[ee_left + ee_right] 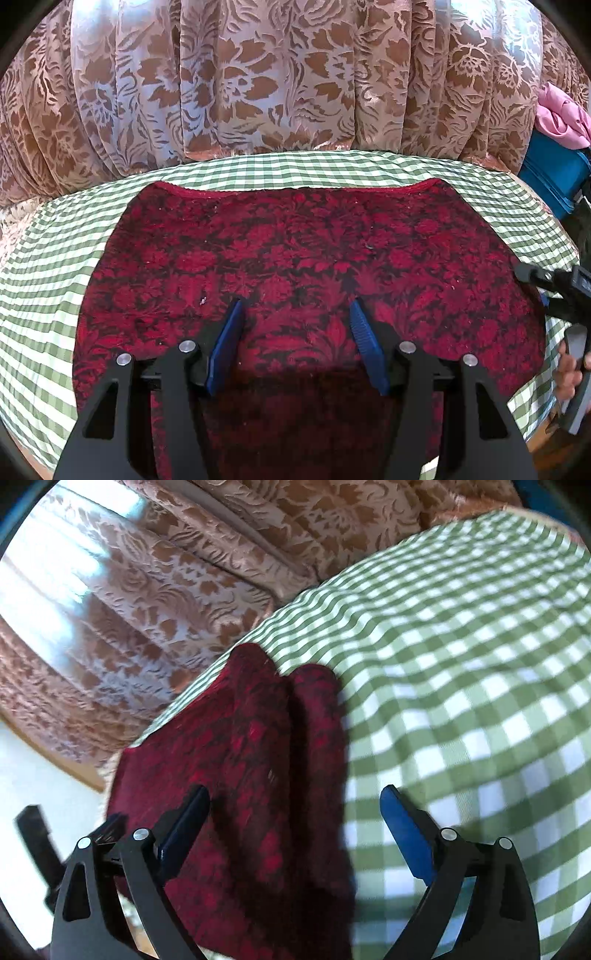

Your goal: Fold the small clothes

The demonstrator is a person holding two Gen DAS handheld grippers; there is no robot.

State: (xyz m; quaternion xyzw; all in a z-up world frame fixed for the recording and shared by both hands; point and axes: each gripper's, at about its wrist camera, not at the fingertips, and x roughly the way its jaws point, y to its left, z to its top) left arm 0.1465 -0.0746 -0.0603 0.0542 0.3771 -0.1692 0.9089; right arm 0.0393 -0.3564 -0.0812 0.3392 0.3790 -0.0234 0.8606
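Note:
A dark red cloth with a black floral pattern (306, 258) lies spread flat on a green-and-white checked tablecloth (44, 280). My left gripper (297, 306) is open just above the cloth's near middle, holding nothing. My right gripper (295, 794) is open and empty over the cloth's right edge (258, 760), which rises in a fold there. One blue finger (184, 827) is over the cloth and the other (406, 834) over the checked tablecloth (480, 686). The right gripper's body also shows at the right edge of the left wrist view (565, 288).
A brown floral curtain (258, 81) hangs close behind the table's far edge. A pink cloth (561, 114) lies on a blue object (554, 173) at the far right. The table's near edge lies below the grippers.

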